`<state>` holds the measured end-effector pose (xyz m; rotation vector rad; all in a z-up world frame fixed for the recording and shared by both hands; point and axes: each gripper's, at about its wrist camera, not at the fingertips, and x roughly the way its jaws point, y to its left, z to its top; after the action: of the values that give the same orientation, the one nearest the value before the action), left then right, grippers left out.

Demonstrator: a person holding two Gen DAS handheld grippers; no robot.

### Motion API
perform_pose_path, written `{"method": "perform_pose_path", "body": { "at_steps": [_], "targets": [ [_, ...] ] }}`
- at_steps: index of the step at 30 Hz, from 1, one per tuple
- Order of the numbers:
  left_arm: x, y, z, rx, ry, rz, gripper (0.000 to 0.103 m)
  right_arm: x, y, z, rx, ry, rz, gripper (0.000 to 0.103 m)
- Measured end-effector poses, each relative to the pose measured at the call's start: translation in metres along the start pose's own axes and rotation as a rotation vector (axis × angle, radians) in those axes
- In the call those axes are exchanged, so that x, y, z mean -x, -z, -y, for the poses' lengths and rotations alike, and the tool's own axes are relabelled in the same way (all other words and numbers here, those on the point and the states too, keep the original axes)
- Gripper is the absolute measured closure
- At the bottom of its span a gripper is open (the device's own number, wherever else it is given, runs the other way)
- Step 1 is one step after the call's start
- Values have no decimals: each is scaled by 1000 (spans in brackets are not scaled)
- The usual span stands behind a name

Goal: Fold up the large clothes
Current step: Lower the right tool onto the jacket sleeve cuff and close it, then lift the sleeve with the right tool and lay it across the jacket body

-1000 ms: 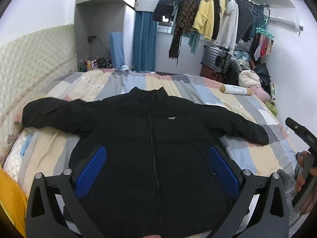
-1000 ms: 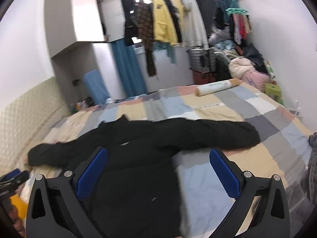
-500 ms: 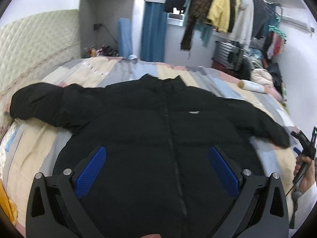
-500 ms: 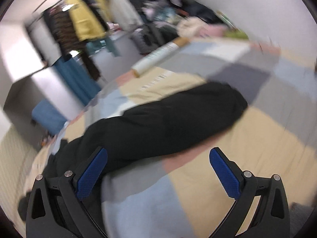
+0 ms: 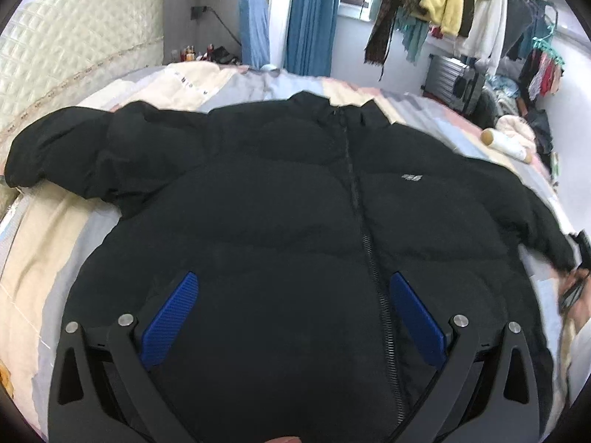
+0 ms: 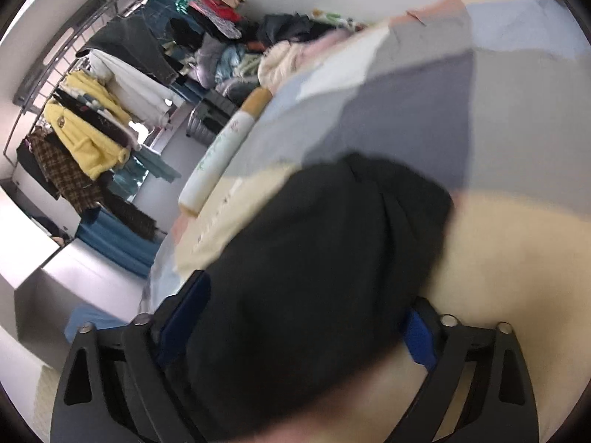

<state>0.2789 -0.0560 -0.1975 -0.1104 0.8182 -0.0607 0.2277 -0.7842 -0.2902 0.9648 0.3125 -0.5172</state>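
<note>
The black puffy jacket [image 5: 280, 221] lies flat, front up, on the patchwork bed [image 5: 48, 229]; it looks soft, thick and squashy, so pinch deep near a sleeve cuff [image 6: 388, 199]. Your right gripper [image 6: 295, 328] straddles that sleeve, fingers spread wide, not squeezing. Your left gripper [image 5: 291, 313] hangs wide apart above the hem, holding nothing.

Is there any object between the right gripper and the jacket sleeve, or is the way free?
Nothing visible stands between them. The sleeve of the black jacket already lies between the open fingers of the right gripper, on the bedspread.
</note>
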Motion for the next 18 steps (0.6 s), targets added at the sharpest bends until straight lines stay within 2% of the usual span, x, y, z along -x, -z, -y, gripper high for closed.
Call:
{"method": "perform_pose_path", "body": {
  "at_steps": [1,2,3,5,7,10,11,13,18],
  "targets": [
    [-2,1,0,2,-2,-3,0,-5,-7,-3,4,-7,5,21],
    [-3,2,-2,5,-1,-6,0,-10,-12,-6,3,-15,5,33],
    [-5,3,-3,8,-3,-5,0,-16,-21,-12,7,-40,-7,51],
    [-7,5,-3,5,-16,-1,0,-26,-31,-23,38,-73,-24,63],
    [-8,6,-3,-2,-28,2,0,-32,-39,-43,113,-84,-22,70],
    [-12,8,-1,-12,-33,-5,0,-42,-47,-60,185,-39,-18,82],
    [-14,8,-1,-14,-35,-8,0,-44,-49,-62,202,-12,-28,91],
    [-16,10,-1,-15,-38,-16,0,-45,-52,-64,219,18,-28,96],
    [-15,7,-5,-18,-52,-5,0,-27,-65,-74,286,83,34,102]
  ]
}}
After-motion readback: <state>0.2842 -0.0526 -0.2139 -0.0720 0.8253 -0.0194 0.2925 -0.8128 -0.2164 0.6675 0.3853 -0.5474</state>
